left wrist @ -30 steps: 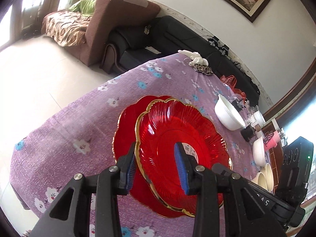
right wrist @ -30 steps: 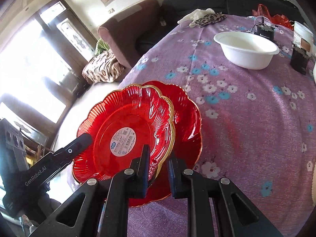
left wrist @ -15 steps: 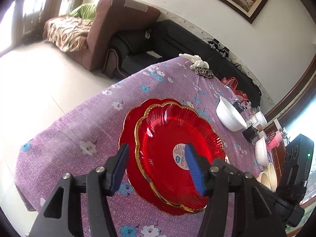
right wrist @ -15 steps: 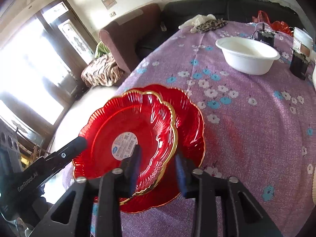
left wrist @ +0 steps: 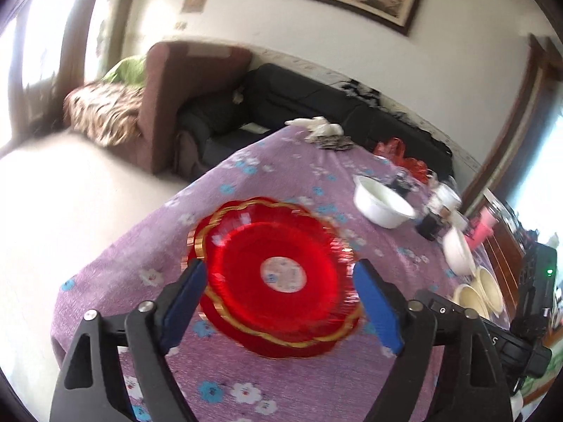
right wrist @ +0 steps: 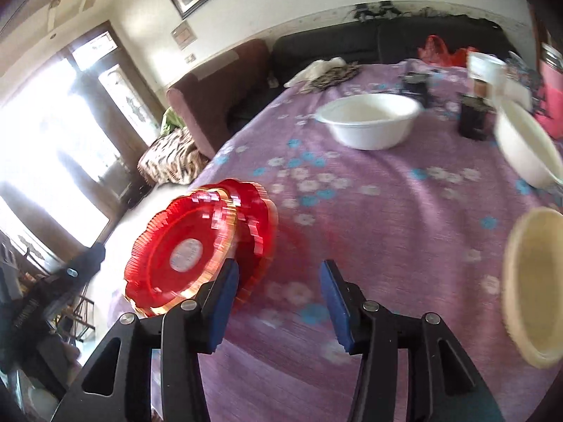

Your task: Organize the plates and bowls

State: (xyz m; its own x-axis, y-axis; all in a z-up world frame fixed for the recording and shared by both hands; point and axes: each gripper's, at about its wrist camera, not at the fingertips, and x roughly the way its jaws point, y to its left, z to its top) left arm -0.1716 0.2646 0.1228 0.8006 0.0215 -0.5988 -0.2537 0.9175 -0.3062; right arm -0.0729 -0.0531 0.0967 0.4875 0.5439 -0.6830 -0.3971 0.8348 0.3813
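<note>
Two red scalloped plates with gold rims lie stacked on the purple flowered tablecloth [left wrist: 116, 267]; the top plate [left wrist: 278, 277] sits slightly offset on the lower one [left wrist: 299, 348], and both also show in the right wrist view [right wrist: 183, 256]. My left gripper [left wrist: 281, 309] is open and empty, raised above the stack. My right gripper [right wrist: 279, 302] is open and empty, just right of the plates. A white bowl [right wrist: 369, 123] stands further back on the table, also in the left wrist view [left wrist: 381, 202]. Another white bowl [right wrist: 527, 147] and a cream bowl [right wrist: 535, 288] are at the right.
Small dark containers [right wrist: 473, 119] and a pink cup [left wrist: 484, 227] stand among the bowls at the far side. Two cream bowls [left wrist: 476, 293] sit near the table's right edge. A black sofa [left wrist: 316, 105] and brown armchair [left wrist: 183, 81] lie beyond the table.
My right gripper let go of the top red plate, opened and moved right. My left gripper opened wider and pulled back and up. The plates now rest stacked on the table.
</note>
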